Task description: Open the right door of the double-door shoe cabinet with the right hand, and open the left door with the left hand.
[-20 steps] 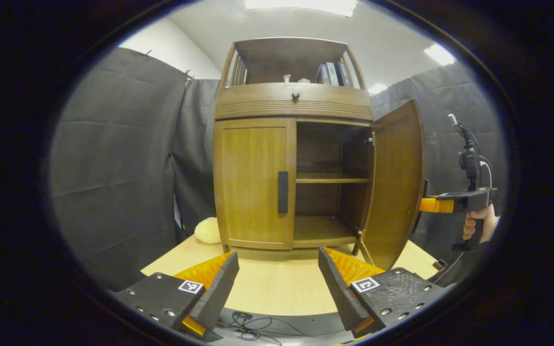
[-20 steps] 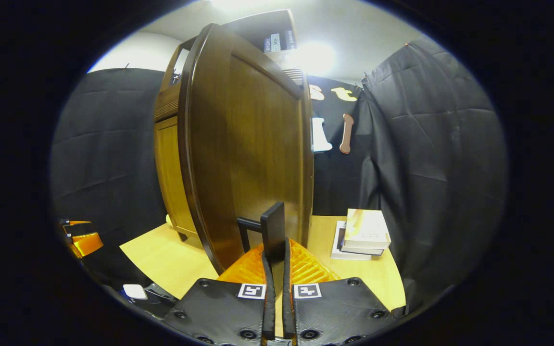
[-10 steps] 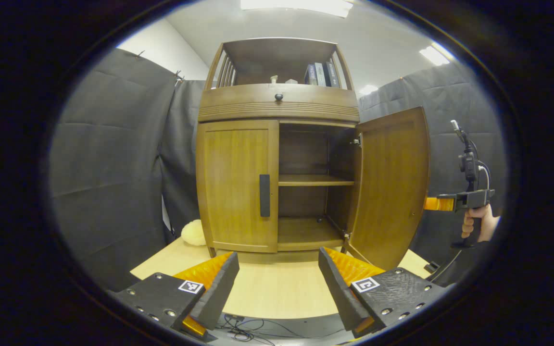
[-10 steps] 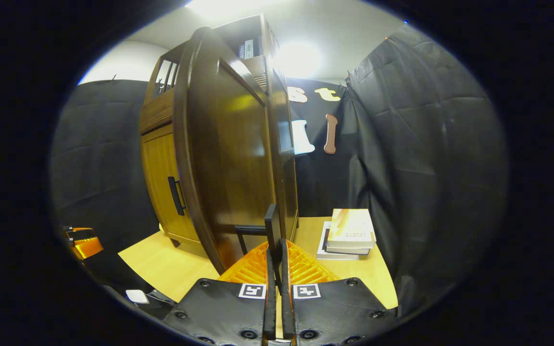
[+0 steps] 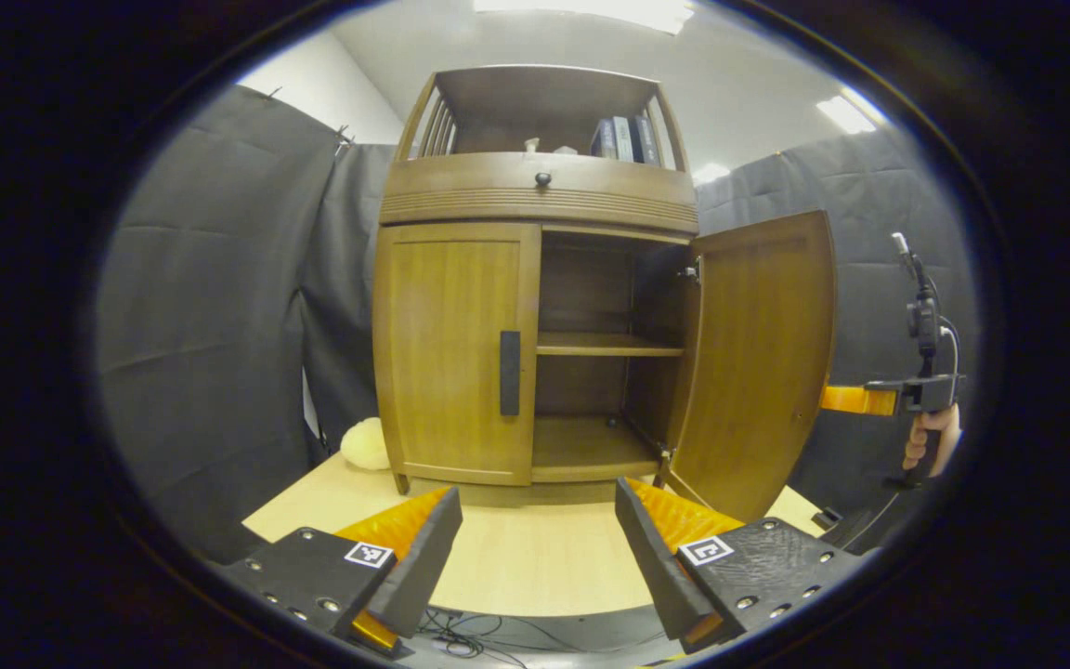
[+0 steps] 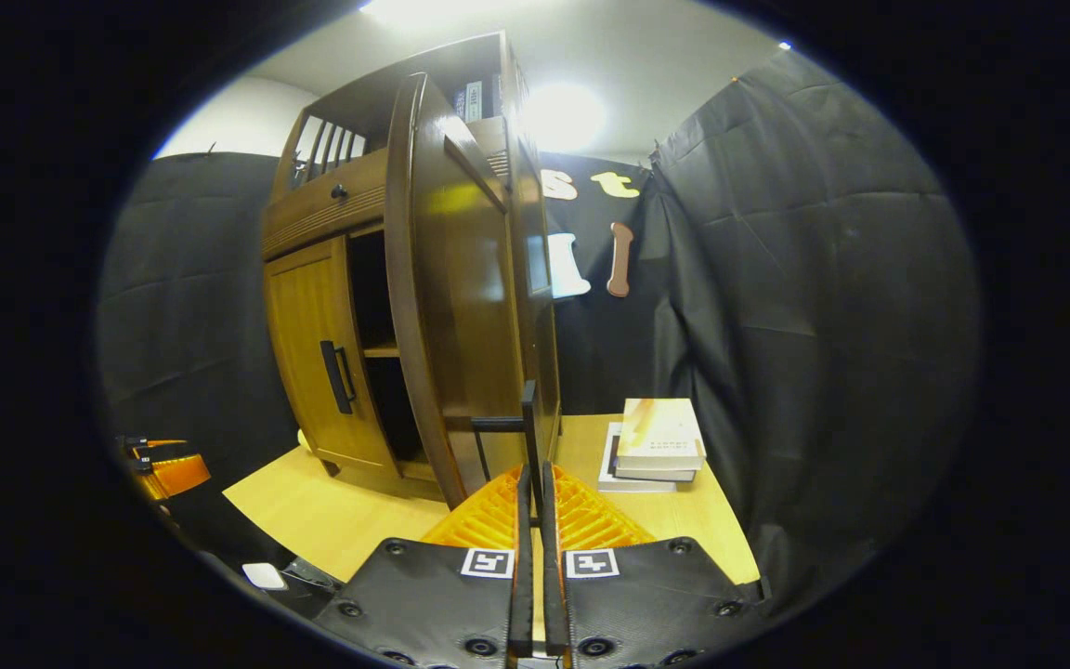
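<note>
- Two doors front the shoe cabinet (image 5: 535, 279) on the worktop (image 5: 516, 557): the right door (image 5: 758, 362) stands swung wide, the left door (image 5: 456, 348) lies flush and shut.
- In the left gripper view, the left gripper (image 5: 535, 548) hovers low over the worktop with its fingers (image 5: 424, 557) spread wide apart and nothing between them.
- Its fingers point toward the cabinet front; the left door's dark upright handle (image 5: 509, 372) sits above and beyond the gap, well apart from both fingers.
- Behind the open door, a bare shelf (image 5: 609, 346) and the cabinet floor show inside.
- In the right gripper view, the right gripper (image 6: 535, 483) has its fingers pressed nearly together on the right door's handle (image 6: 528, 423), whose thin dark bar rises straight out from between them.
- The right door (image 6: 447, 279) stands edge-on just left of that grip.
- From the left gripper view, the right gripper (image 5: 855, 400) reaches in at the outer side of the open door, held by a hand (image 5: 930, 441).
- A stack of books (image 6: 656, 446) lies on the worktop (image 6: 331, 511) to the right of the cabinet, and a pale soft lump (image 5: 363, 444) sits by its left foot.
</note>
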A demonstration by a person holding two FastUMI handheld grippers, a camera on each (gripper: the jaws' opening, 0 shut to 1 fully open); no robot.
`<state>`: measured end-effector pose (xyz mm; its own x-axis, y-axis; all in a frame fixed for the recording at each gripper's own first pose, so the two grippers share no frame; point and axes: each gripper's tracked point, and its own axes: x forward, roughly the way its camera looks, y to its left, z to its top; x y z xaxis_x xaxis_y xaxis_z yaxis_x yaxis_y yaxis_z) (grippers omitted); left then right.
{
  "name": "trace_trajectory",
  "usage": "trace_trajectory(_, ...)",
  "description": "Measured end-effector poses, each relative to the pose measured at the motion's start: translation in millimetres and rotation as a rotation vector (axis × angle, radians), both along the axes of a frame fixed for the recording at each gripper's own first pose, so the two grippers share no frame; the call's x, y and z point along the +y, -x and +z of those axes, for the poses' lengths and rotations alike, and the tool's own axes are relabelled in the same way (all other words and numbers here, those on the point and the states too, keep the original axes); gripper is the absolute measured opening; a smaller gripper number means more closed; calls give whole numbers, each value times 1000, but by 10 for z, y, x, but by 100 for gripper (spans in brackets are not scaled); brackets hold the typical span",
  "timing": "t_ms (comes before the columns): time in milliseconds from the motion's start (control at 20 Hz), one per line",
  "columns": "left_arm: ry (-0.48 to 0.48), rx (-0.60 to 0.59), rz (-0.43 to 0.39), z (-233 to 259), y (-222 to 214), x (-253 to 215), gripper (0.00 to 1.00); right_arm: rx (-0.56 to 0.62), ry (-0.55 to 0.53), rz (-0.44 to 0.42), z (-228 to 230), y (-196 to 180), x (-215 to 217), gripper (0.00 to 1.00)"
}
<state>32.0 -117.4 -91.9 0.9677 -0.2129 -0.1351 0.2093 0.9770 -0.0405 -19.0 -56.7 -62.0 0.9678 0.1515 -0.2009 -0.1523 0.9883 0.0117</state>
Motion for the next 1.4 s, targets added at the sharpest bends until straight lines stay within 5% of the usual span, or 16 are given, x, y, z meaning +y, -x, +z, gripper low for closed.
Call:
trace_trajectory(550,51,-20,-76,109,-792,687,96,22,-6,-293,108,571,-131,5)
trace_trajectory(800,67,-54,-59,259,-1153,1083,96,5,-11,-341,203,833,51,3)
trace_trajectory(950,69,-79,-63,392,-1408,1121,96,-4,-4,-379,222,884,88,3)
trace_trajectory(1000,75,-84,-69,443,-1497,1093,96,-1,-7,-398,215,889,72,10)
trace_trajectory(1150,78,-100,-91,545,-1830,926,96,17,-19,-413,173,871,160,7)
trace_trajectory(1200,70,-105,-91,575,-1945,863,96,13,-20,-402,166,838,219,27)
trace_trajectory(1400,70,-113,-71,641,-2413,607,96,-1,31,-390,56,791,273,83)
